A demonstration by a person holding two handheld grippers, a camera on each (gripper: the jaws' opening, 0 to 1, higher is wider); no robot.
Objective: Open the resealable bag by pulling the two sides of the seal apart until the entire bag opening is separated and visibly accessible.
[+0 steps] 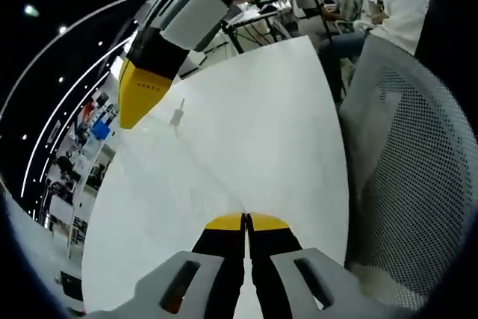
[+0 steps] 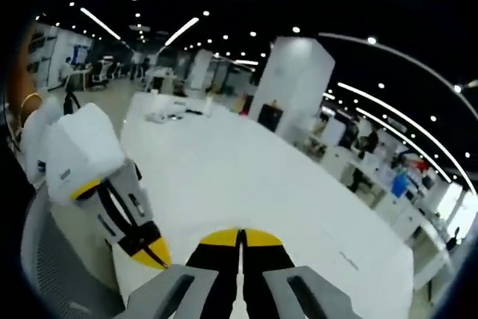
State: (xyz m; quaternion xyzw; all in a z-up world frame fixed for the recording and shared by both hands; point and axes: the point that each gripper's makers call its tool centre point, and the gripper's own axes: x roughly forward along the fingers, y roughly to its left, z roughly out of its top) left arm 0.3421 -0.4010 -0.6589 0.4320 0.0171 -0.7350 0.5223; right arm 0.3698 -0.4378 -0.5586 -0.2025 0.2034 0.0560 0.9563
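The bench [image 1: 261,132] is a long white surface; in the left gripper view it runs away from the camera, with a grey mesh chair [image 1: 414,177] along its right edge. In the right gripper view the same white bench [image 2: 246,177] extends toward a far end where small items lie, too small to identify. A white pillar [image 2: 295,84] and rows of ceiling lights stand beyond it. No brand, label or writing can be read in either view; faint marks on the yellow tip of the right gripper are not legible.

The resealable bag [image 1: 168,147] is clear and nearly invisible against the bench. It shows as a faint transparent sheet stretched between the two grippers over the left part of the bench, with a small grey tab near its upper end. Whether the seal is parted cannot be told.

The left gripper [image 1: 244,222] rises from the bottom of its own view; its yellow-tipped jaws are pressed together, apparently pinching the near edge of the bag. The right gripper [image 1: 142,98] enters from the top left, its yellow tip down at the far end of the bag.

In the right gripper view, the right gripper [image 2: 240,238] has its jaws pressed together. The bag cannot be made out between them. The left gripper [image 2: 146,248] sits just beside it at lower left.
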